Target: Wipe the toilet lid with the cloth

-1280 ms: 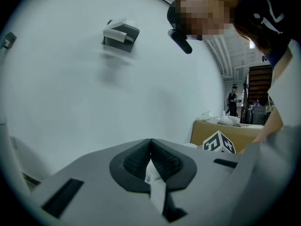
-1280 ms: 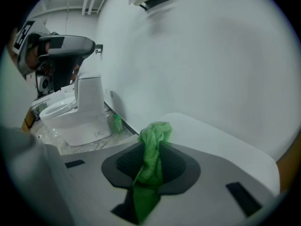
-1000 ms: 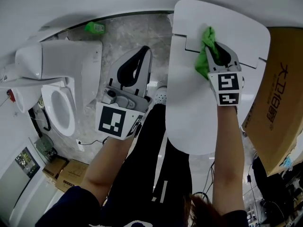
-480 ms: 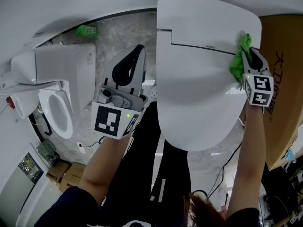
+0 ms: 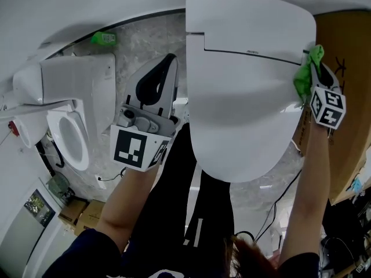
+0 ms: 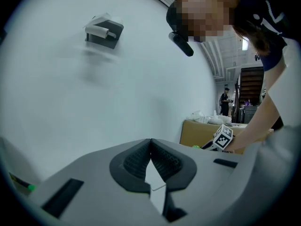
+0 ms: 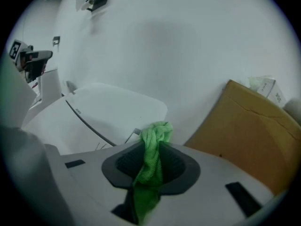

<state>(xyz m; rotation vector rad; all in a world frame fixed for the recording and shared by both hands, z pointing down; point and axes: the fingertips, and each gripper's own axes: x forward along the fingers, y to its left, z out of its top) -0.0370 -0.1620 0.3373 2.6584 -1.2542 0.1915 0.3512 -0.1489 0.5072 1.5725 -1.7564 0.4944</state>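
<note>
The white toilet lid (image 5: 243, 91) lies closed in the middle of the head view and shows again as the toilet lid (image 7: 108, 114) in the right gripper view. My right gripper (image 5: 313, 68) is shut on a green cloth (image 5: 305, 74) at the lid's right edge, by the hinge line. The cloth (image 7: 151, 166) hangs bunched between the jaws. My left gripper (image 5: 165, 68) is held left of the lid over the floor, shut with nothing in it; in its own view the left gripper (image 6: 151, 149) faces a white wall.
A brown cardboard box (image 5: 348, 51) stands right against the lid's right side. A second toilet (image 5: 69, 126) with an open seat is at the left, on the marble floor (image 5: 145, 45). A small green object (image 5: 103, 38) lies near the wall. Boxes (image 5: 87, 213) sit lower left.
My right gripper has carried the cloth from the lid's middle near the hinge rightward to its right edge. The left gripper has hardly moved.
</note>
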